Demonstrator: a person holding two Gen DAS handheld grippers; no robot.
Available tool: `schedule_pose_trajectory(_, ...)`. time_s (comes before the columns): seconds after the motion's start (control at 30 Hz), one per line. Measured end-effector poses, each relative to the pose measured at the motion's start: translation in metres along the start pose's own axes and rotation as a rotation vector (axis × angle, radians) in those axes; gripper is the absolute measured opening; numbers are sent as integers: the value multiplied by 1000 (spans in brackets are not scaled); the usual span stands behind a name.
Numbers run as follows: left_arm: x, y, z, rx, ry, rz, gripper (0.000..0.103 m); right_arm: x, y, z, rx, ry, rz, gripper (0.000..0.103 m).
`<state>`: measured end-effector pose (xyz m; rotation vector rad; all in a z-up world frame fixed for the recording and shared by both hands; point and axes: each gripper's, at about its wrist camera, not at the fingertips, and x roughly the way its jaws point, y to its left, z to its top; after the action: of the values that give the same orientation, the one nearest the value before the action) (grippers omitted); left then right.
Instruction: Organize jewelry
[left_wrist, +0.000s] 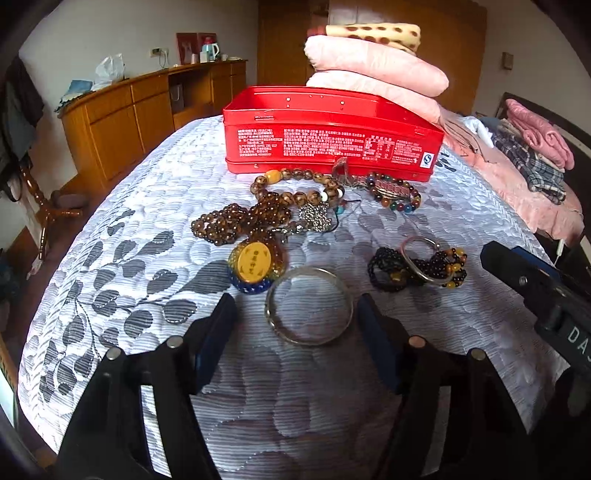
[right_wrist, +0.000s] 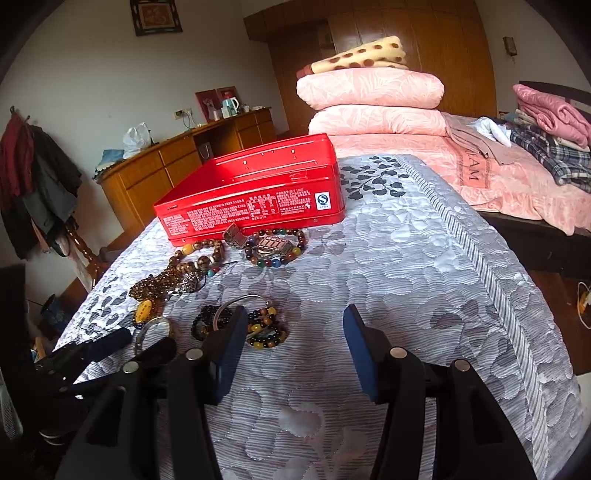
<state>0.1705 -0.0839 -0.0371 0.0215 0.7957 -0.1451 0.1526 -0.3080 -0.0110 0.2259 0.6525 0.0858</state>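
A wooden sideboard (left_wrist: 147, 107) is standing along the wall at the far left, beyond the grey-and-white leaf-patterned mattress (left_wrist: 122, 229) that is carrying all the jewelry. On that surface, toward the left, a tangle of brown bead strands (left_wrist: 236, 221) is lying with a yellow disc pendant (left_wrist: 255, 261) at its near end. Behind them an open red tin box (left_wrist: 332, 133) is sitting lidless, its printed side facing the cameras. The left gripper (left_wrist: 295, 317) is hanging just above the mattress with its jaws parted, and a clear bangle (left_wrist: 308, 305) is lying flat between the blue pads, neither of which is pressing on it. Further right, a multicoloured bead bracelet (left_wrist: 397, 192) is resting just in front of the box, and nearer the camera a cluster of black and amber beads (left_wrist: 417, 267) is lying with a silver ring (left_wrist: 421, 258) on top of it. The right gripper (right_wrist: 295, 328) is hovering to the right of that cluster, jaws standing apart with nothing between them but bare mattress. At the far right, folded pink quilts (right_wrist: 373, 103) are piling up on a pink-covered bed (right_wrist: 517, 181).
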Motion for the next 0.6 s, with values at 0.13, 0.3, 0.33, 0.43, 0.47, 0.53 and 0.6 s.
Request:
schedule_pose_trajectory(0.13,0,-2,-1,0,-6,3,47,1,0,0,-1,6,12,53)
schedule_pose_trajectory(0.3,-3,1,-1,-9,-18,-18,47,3,3,-1,-19,14,11,53)
schedule_pose_trajectory(0.33,-5,3,-1,-18,-25,-31,47,3,5,-1,-21,15,9,53)
schedule_pose_trajectory(0.43,-12,11,0,-37,-50,-33,47,5,11,-1,-38,25,21,53)
schedule_pose_trajectory(0.47,-15,14,0,-42,-58,-32,47,5,13,-1,-42,29,27,53)
schedule_pose_trajectory(0.53,-21,21,3,-50,-83,-15,47,8,20,0,-49,45,53,53)
schedule_pose_trajectory(0.6,-23,26,6,-48,-100,8,47,12,27,1,-63,58,60,54)
